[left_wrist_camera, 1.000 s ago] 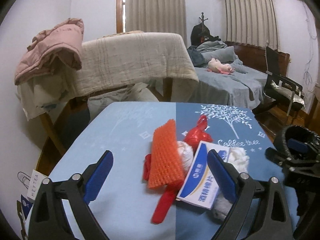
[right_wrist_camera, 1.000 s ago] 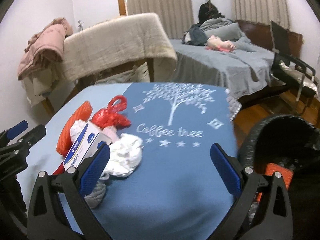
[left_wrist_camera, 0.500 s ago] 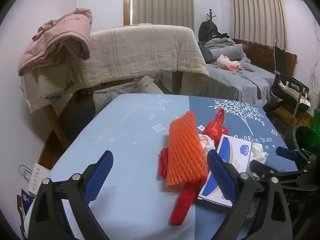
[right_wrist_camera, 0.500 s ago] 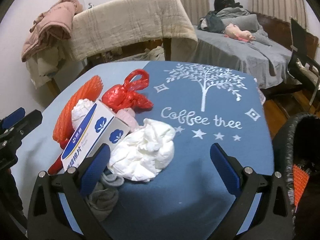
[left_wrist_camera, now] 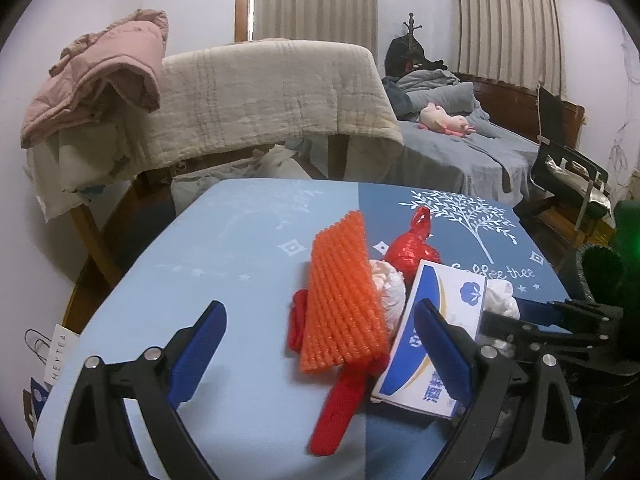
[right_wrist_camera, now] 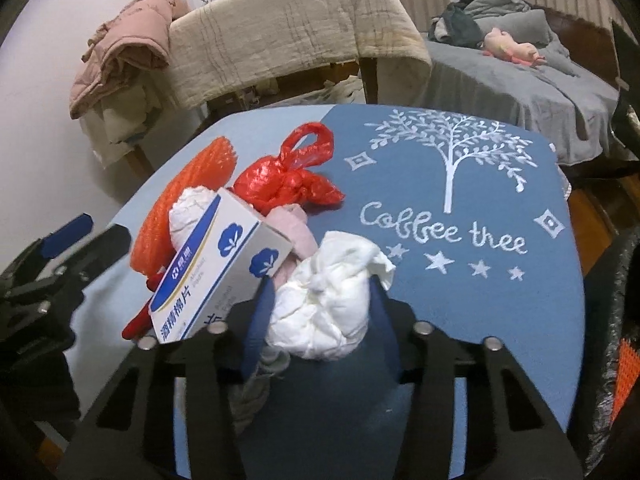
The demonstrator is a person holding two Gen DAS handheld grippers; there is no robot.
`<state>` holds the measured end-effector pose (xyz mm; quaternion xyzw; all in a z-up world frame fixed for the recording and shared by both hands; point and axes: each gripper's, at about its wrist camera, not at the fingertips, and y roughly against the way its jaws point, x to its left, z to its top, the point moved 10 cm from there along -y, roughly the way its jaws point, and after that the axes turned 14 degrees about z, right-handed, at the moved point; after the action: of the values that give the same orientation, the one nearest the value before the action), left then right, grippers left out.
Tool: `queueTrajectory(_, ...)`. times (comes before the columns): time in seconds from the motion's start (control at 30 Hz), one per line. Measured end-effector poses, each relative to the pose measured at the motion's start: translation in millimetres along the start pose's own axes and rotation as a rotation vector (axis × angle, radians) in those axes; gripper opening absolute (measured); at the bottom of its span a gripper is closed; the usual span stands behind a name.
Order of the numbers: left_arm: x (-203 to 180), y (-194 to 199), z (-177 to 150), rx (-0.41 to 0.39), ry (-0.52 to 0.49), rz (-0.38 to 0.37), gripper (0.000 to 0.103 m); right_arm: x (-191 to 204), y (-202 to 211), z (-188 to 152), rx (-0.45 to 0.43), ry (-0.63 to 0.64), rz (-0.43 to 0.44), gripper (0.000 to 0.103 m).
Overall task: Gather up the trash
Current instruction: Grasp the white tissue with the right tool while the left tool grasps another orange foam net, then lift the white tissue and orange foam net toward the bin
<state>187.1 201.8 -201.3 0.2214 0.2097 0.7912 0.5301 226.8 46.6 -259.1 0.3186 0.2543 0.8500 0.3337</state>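
Observation:
A pile of trash lies on the blue tablecloth [left_wrist_camera: 224,248]: an orange foam net [left_wrist_camera: 340,300], a red plastic bag [left_wrist_camera: 412,244], a white-and-blue box [left_wrist_camera: 436,336] and a crumpled white tissue wad [right_wrist_camera: 324,312]. My right gripper [right_wrist_camera: 320,312] is shut on the white tissue wad, still on the table beside the box [right_wrist_camera: 216,264]. My left gripper [left_wrist_camera: 320,344] is open and empty, just in front of the orange net. The red bag [right_wrist_camera: 292,176] and net [right_wrist_camera: 188,192] also show in the right wrist view.
A black trash bin [right_wrist_camera: 616,352] with orange net inside stands at the table's right edge. A chair draped with a beige blanket [left_wrist_camera: 272,100] and a pink jacket [left_wrist_camera: 100,72] stands behind the table. A bed [left_wrist_camera: 472,148] is at the back right.
My right gripper moved forward to the pile and closed on the white tissue wad. My left gripper shifted slightly left and stayed open.

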Motion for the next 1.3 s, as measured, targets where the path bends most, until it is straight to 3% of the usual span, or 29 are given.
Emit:
queueTrajectory(0.07, -3, -1, 0, 0.002, 0.003, -0.008, 0.09, -2, 6, 3, -0.008, -0.002, -0.004, 0.036)
queueTrajectory(0.13, -6, -2, 1, 0.004, 0.004, -0.018, 0.088, -5, 11, 5, -0.02, -0.001, -0.013, 0.019)
queueTrajectory(0.3, -12, -5, 1, 0.01, 0.001, -0.038, 0.079, -11, 23, 8, -0.039, -0.007, -0.025, 0.019)
queueTrajectory(0.77, -19, -21, -10, 0.08, 0.009, -0.088, 0.016, -8, 34, 10, -0.051, 0.01, -0.03, 0.019)
queueTrajectory(1.3, -11, 24, 29, -0.018, 0.032, -0.077, 0.012, 8, 74, 37, -0.142, 0.054, -0.038, 0.019)
